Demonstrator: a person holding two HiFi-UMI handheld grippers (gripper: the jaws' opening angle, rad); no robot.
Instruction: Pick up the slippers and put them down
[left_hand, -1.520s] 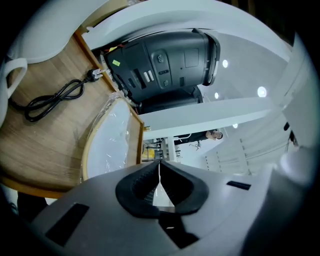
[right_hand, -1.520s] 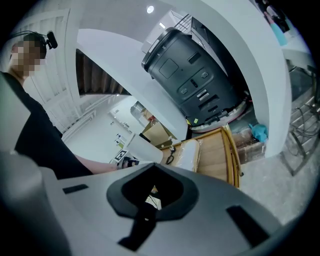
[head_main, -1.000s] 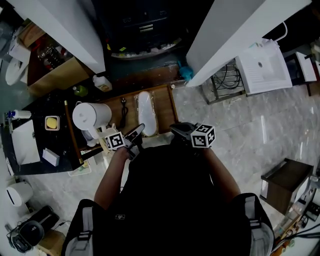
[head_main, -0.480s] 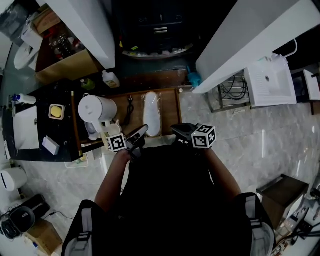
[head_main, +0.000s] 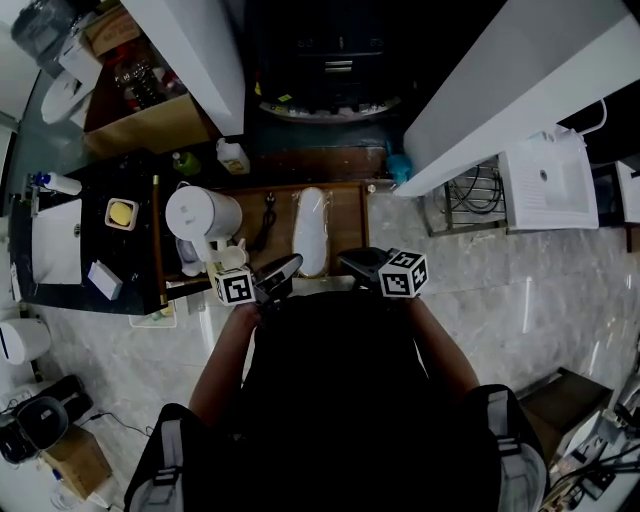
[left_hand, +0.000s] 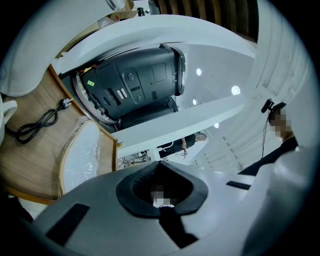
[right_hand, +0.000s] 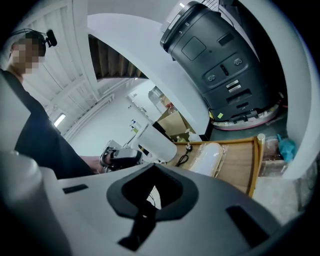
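A white pack of slippers (head_main: 311, 230) wrapped in clear plastic lies lengthwise on a wooden tray (head_main: 348, 215). It also shows in the left gripper view as slippers (left_hand: 82, 160) and in the right gripper view as slippers (right_hand: 206, 159). My left gripper (head_main: 290, 264) hovers at the tray's near edge, just left of the pack, shut with nothing held. My right gripper (head_main: 348, 260) is level with it on the pack's right, also shut and empty. Close up, the left gripper (left_hand: 161, 192) and the right gripper (right_hand: 150, 197) each have their jaws together.
A white kettle (head_main: 200, 215) stands at the tray's left end with a black power cord (head_main: 267, 215) beside it. A dark machine (head_main: 335, 70) sits beyond the tray between two white panels. A black counter (head_main: 90, 240) with small items is at left, a white basin (head_main: 545, 180) at right.
The head view has drifted, so tray and kettle now sit a little further right and lower. Both grippers stay shut near the tray's front edge, and the left one has lifted slightly.
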